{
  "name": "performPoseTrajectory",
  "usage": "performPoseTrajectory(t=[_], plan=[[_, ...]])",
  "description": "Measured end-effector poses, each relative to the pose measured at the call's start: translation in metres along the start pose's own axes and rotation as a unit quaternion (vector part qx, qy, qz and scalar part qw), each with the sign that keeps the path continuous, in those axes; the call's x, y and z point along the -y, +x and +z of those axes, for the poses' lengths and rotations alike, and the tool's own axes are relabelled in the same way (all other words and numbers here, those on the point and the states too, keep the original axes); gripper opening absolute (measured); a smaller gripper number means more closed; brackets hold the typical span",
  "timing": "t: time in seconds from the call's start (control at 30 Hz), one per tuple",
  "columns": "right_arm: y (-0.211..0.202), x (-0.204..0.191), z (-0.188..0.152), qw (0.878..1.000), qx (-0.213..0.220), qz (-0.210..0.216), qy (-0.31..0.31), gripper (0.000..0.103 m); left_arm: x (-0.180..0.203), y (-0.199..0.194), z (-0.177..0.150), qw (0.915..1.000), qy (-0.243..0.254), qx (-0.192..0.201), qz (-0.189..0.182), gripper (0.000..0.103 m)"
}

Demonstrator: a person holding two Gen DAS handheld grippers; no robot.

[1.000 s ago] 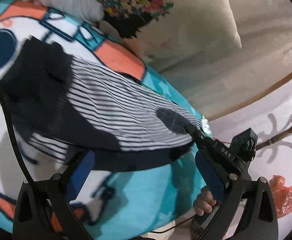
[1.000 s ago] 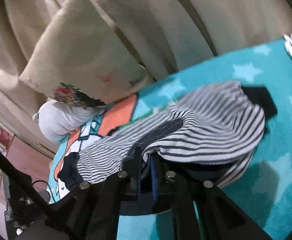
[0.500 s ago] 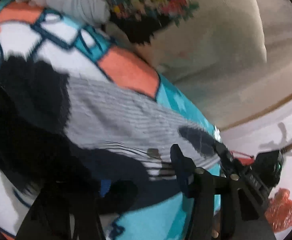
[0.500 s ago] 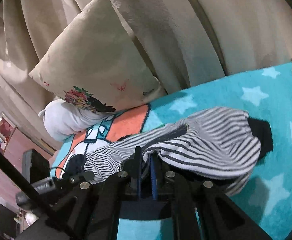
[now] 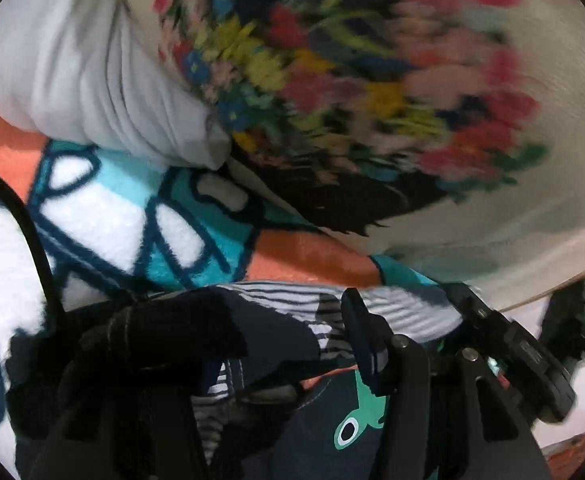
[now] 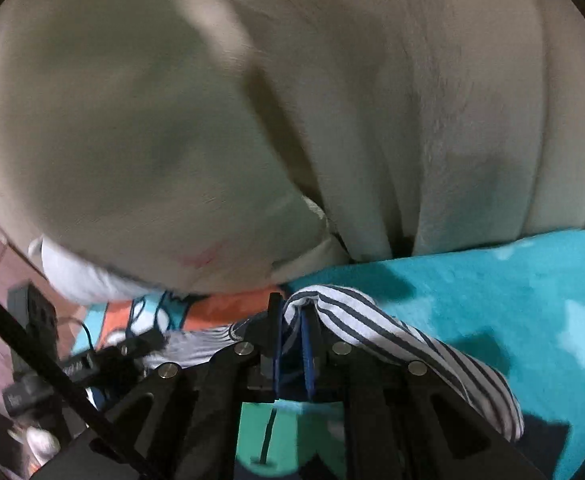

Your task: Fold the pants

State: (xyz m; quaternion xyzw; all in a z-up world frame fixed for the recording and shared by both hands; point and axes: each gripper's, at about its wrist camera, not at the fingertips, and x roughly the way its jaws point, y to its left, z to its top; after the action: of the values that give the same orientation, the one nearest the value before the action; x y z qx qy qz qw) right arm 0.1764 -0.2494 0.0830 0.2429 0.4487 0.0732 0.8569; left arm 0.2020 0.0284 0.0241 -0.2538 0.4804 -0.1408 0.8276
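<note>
The pants (image 5: 276, 332) are navy-and-white striped with black cuffs and a navy inside with a green print. In the left wrist view my left gripper (image 5: 284, 344) is shut on a bunched black-cuffed end, lifted over the blanket (image 5: 172, 240). In the right wrist view my right gripper (image 6: 292, 340) is shut on a striped fold of the pants (image 6: 372, 328), which drapes off to the right. The left gripper (image 6: 92, 364) also shows at the lower left of that view.
A flowered cream cushion (image 5: 372, 100) and a white pillow (image 5: 92, 80) lie close ahead of the left gripper. Beige curtains (image 6: 412, 120) hang behind the bed. The teal star blanket (image 6: 512, 300) spreads to the right.
My left gripper closed on the cuffed end of the pants and lifted it toward the pillows. My right gripper carried its striped fold forward too; both views now sit close to the cushions.
</note>
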Motion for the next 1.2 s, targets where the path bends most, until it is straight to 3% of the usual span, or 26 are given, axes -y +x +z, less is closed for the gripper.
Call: performPoseTrajectory(t=[0.1, 0.27, 0.33, 0.4, 0.53, 0.63, 0.7, 0.77, 0.83, 0.9, 1.07, 1.2], plan=[[0.017, 0.017, 0.009, 0.999, -0.016, 0.001, 0.031, 0.03, -0.009, -0.004, 0.004, 0.9992, -0.008, -0.017, -0.037, 0.056], [0.015, 0.035, 0.012, 0.997, -0.013, 0.03, 0.068, 0.036, -0.01, -0.027, -0.002, 0.9941, -0.003, -0.047, -0.098, 0.066], [0.004, 0.043, 0.012, 0.995, -0.006, 0.049, 0.082, 0.045, -0.008, -0.042, -0.006, 0.9923, 0.01, -0.05, -0.113, 0.071], [-0.006, 0.049, 0.012, 0.993, 0.0, 0.072, 0.097, 0.062, -0.007, -0.055, -0.009, 0.9912, 0.016, -0.048, -0.122, 0.073], [-0.036, 0.054, 0.013, 0.993, 0.031, 0.057, 0.102, 0.067, -0.014, -0.086, -0.009, 0.9947, 0.015, -0.001, -0.102, 0.081], [-0.059, 0.06, 0.008, 0.993, 0.039, 0.049, 0.101, 0.068, -0.034, -0.114, -0.019, 0.9957, 0.0, 0.022, -0.09, 0.082], [-0.075, 0.06, -0.002, 0.995, 0.039, 0.033, 0.084, 0.068, -0.044, -0.127, -0.025, 0.9973, 0.002, 0.04, -0.062, 0.083], [-0.093, 0.065, -0.02, 0.998, 0.036, 0.004, 0.058, 0.068, -0.058, -0.137, -0.038, 0.9984, 0.015, 0.054, -0.005, 0.085], [-0.106, 0.068, -0.043, 0.999, 0.032, -0.022, 0.036, 0.068, -0.068, -0.133, -0.052, 0.9978, 0.021, 0.051, 0.036, 0.086], [-0.118, 0.075, -0.065, 0.998, 0.031, -0.044, 0.019, 0.07, -0.083, -0.129, -0.062, 0.9979, 0.016, 0.039, 0.05, 0.086], [-0.128, 0.088, -0.107, 0.997, 0.023, -0.079, 0.003, 0.071, -0.093, -0.102, -0.085, 0.9991, 0.008, -0.003, 0.041, 0.086], [-0.124, 0.096, -0.122, 0.997, 0.014, -0.077, 0.016, 0.071, -0.071, -0.092, -0.096, 0.999, 0.02, 0.0, 0.039, 0.091]])
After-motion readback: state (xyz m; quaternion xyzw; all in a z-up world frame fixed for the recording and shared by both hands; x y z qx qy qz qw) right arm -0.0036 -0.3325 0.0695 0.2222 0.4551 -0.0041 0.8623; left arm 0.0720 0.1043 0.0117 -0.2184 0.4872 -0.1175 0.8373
